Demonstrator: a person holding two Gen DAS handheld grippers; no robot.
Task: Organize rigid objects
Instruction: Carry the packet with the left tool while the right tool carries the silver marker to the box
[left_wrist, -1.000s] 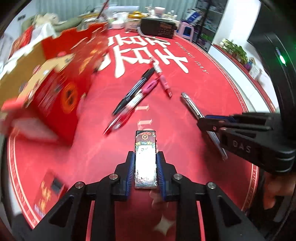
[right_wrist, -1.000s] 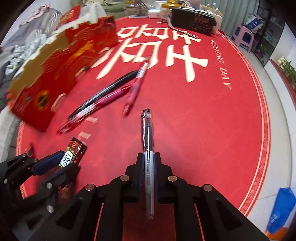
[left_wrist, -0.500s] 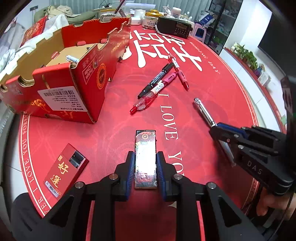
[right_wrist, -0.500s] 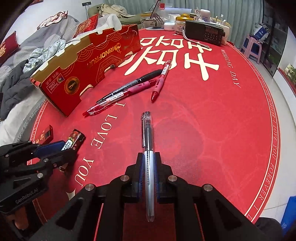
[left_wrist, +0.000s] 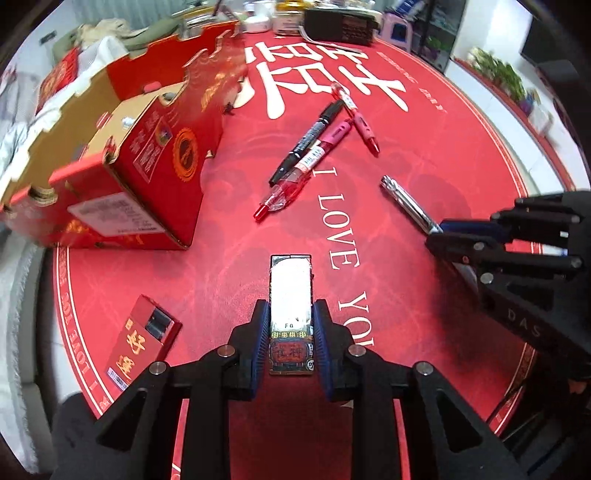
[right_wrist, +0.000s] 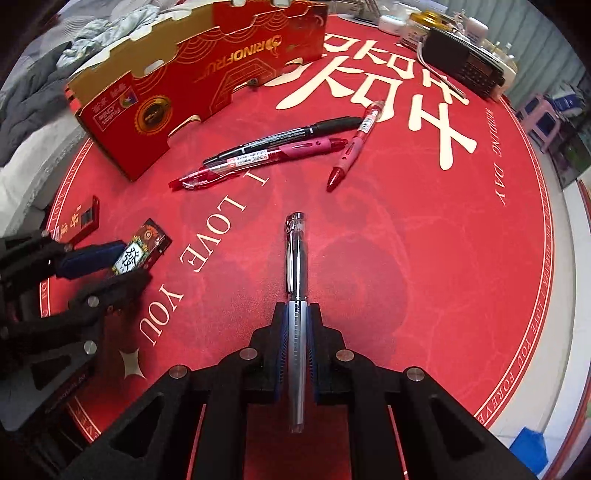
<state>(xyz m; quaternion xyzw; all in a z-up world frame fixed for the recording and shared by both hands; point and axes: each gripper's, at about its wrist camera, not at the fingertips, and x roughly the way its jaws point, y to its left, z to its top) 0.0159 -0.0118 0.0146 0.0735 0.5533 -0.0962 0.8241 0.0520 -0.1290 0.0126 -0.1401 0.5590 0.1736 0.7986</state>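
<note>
Holding a lighter and a silver pen over the red round table

Left gripper (left_wrist: 290, 341): jaws set narrow, blue pads pressed against both long sides of a slim decorated lighter (left_wrist: 290, 295). The lighter points forward past the fingertips, its shiny face up, above the red tablecloth (left_wrist: 424, 147) near the white "I LOVE YOU" lettering. In the right wrist view the same lighter (right_wrist: 138, 251) shows a white panel with a black character between the left gripper's fingers.

Right gripper (right_wrist: 296, 343): jaws nearly together, clamped on the barrel of a silver pen (right_wrist: 295, 266). Clip end points forward, away from the camera; rear end passes back between the fingers. From the left wrist view the pen (left_wrist: 406, 203) sticks out diagonally from the right gripper (left_wrist: 443, 236) at the right edge.

On the cloth, farther out: a black pen (right_wrist: 295, 134) and a dark red pen (right_wrist: 266, 155) lying side by side and touching, and a shorter red pen (right_wrist: 354, 144) angled across their far ends.

An open red cardboard box (right_wrist: 192, 74) stands to the left of the pens, its cut-out wall facing them. A small red packet (left_wrist: 142, 338) with gold characters lies flat near the table's edge, left of the left gripper.

A black radio (right_wrist: 461, 62) sits at the far rim among jars and containers, too small to identify.
</note>
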